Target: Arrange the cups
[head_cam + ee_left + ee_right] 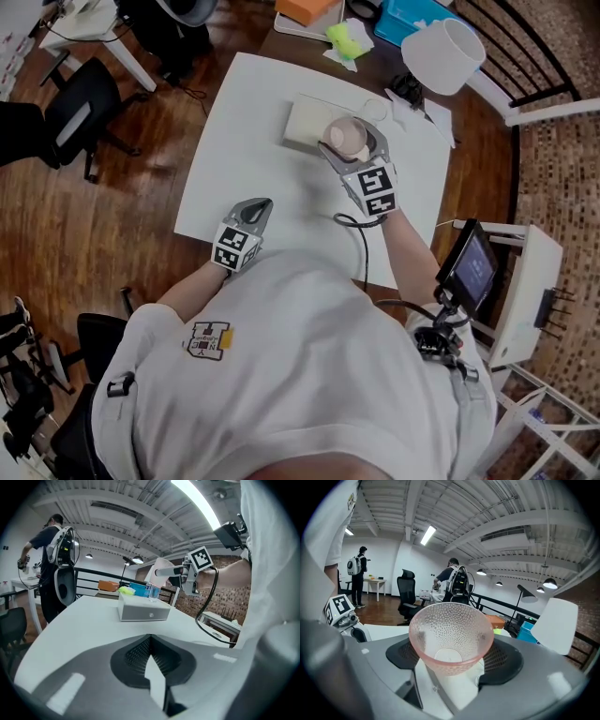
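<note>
Pink dimpled cup (451,637) is pinched by the right gripper (451,667). In the right gripper view one jaw pad is pressed on each side of its lower wall, at 9 and 3 o'clock of it. The cup is held with its mouth turned back toward that gripper's camera and its base pointing away. Nothing is seen inside it.

In the head view the cup is seen at the 12 o'clock end of the right gripper, over the 3 o'clock edge of the box (307,122) on the white table (244,141). In the left gripper view the right gripper is seen raised clear of the table, higher than the box top.

Left gripper (260,208) is seen at 7 o'clock of the cup, well apart from it, over the near part of the table. Its jaws are pressed together with nothing between them. The box is seen at 12 o'clock of them in the left gripper view.
</note>
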A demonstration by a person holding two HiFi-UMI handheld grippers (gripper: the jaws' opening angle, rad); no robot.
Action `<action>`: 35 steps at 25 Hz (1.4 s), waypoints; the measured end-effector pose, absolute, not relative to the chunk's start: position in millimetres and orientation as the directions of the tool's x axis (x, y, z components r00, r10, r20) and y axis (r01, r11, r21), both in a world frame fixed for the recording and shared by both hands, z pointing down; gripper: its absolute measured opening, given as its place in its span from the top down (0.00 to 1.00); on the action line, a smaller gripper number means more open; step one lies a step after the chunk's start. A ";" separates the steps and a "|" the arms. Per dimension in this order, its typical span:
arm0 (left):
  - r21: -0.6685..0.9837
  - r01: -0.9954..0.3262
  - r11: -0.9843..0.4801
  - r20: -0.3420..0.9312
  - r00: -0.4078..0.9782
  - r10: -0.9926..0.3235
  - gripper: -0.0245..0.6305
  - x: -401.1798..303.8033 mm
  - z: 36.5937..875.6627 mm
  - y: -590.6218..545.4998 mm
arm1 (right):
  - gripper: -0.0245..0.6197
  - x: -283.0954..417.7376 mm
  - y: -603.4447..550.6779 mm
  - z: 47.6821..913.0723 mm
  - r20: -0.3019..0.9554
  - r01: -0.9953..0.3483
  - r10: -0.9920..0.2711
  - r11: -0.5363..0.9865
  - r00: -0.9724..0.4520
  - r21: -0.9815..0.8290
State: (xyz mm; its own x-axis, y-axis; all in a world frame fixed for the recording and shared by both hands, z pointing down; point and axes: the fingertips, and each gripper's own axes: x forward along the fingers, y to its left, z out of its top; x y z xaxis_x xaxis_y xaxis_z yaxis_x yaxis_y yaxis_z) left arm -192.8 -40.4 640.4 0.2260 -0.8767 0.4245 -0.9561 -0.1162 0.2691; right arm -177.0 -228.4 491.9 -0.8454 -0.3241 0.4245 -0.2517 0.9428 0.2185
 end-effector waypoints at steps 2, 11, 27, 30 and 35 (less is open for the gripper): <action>0.271 -0.956 -0.112 0.426 0.223 -0.877 0.96 -195.5 641.0 -40.2 | 0.38 -180.1 -231.4 493.6 0.426 -0.254 -0.325 0.943 -0.844 0.215; 0.286 -0.955 -0.077 0.446 0.204 -0.872 0.96 -208.9 649.4 -37.3 | 0.38 -200.1 -250.4 505.8 0.436 -0.266 -0.327 0.944 -0.839 0.197; 0.315 -0.949 0.032 0.497 0.136 -0.857 0.96 -239.8 662.6 -19.5 | 0.38 -250.5 -289.3 555.7 0.509 -0.300 -0.326 0.944 -0.797 0.136; 0.319 -0.947 0.039 0.502 0.134 -0.855 0.96 -243.4 664.3 -19.0 | 0.38 -252.4 -291.8 566.9 0.529 -0.315 -0.335 0.940 -0.780 0.130; 0.328 -0.944 0.036 0.506 0.143 -0.851 0.96 -244.1 667.6 -21.6 | 0.38 -252.9 -297.4 580.0 0.546 -0.361 -0.366 0.925 -0.753 0.121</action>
State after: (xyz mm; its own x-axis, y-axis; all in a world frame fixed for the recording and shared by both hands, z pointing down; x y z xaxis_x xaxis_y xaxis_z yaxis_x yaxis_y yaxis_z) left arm -244.1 -21.6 667.6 0.1432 -0.8506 0.5059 -0.9442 0.0358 0.3275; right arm -252.9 -297.4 580.0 -0.7535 -0.3659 0.5462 -0.3614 0.9245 0.1207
